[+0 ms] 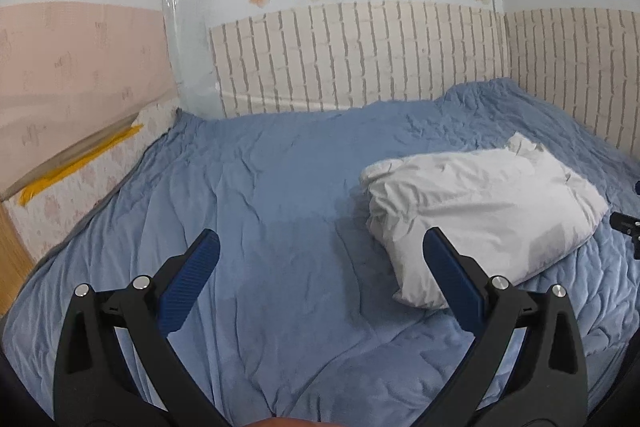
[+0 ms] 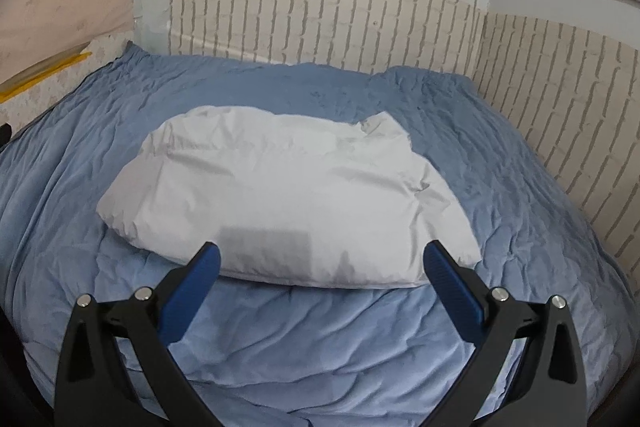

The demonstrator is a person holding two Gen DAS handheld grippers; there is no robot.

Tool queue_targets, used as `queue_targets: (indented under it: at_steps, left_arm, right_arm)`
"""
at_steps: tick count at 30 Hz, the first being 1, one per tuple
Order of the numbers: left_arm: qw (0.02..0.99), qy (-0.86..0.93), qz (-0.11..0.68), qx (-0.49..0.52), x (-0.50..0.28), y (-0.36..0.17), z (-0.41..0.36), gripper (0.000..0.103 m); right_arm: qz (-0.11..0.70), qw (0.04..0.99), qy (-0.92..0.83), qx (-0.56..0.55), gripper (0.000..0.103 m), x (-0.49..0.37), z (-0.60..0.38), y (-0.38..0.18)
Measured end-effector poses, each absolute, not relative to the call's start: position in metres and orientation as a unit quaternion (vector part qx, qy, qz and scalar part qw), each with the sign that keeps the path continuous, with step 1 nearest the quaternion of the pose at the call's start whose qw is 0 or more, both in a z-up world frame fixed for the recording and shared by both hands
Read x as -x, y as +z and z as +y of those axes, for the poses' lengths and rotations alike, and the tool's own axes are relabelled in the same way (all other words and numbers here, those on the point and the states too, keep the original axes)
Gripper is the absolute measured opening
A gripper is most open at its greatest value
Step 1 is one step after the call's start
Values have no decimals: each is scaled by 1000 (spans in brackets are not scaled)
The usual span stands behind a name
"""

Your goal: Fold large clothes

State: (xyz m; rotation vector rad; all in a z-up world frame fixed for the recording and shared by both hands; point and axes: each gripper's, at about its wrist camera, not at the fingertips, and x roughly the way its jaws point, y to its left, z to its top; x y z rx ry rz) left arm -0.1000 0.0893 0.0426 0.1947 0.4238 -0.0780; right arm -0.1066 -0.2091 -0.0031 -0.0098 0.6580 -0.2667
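Hovering, both grippers empty. Left gripper (image 1: 320, 247) has its jaws spread wide over bare blue quilt (image 1: 256, 195), nothing between the pads. Right gripper (image 2: 320, 259) likewise wide apart, aimed at the near edge of the white padded garment (image 2: 280, 195), not touching it.

Garment location: right half of the bed, nearer the right-hand wall than the left edge. It already lies as a compact, puffy rectangular bundle, long side across the right wrist view. One loose corner sticks up at its far right end (image 2: 384, 125). My read: folding is mostly done; what remains is a last fold or tidy-up.

How to do it well:
- Left gripper has to travel right to reach the bundle's left end (image 1: 372, 187); it is well apart from it now.
- Right gripper should pinch low at the near hem, catching all layers, not only the top skin. Puffy fill will likely spring back, so press flat after folding.
- Lift both ends together, or the bundle will slump open.
- Tuck the loose far corner before any final fold.

Edges and room:
- Left half of the quilt is open, with good room to swing or lay out.
- Far edge meets the brick-pattern wall panel (image 1: 360, 59); right edge meets the same panel (image 2: 560, 115), fairly near the bundle. Fold toward the left or the near edge, not the walls.
- Pale floral surface with yellow tape (image 1: 80, 163) borders the left edge.
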Motion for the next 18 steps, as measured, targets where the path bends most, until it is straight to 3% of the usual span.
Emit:
queue_targets:
  at_steps: [18]
  left_arm:
    - [961, -14, 261, -92, 85, 22, 91, 100]
  right_arm:
    - [310, 941, -136, -1, 101, 113, -209, 4]
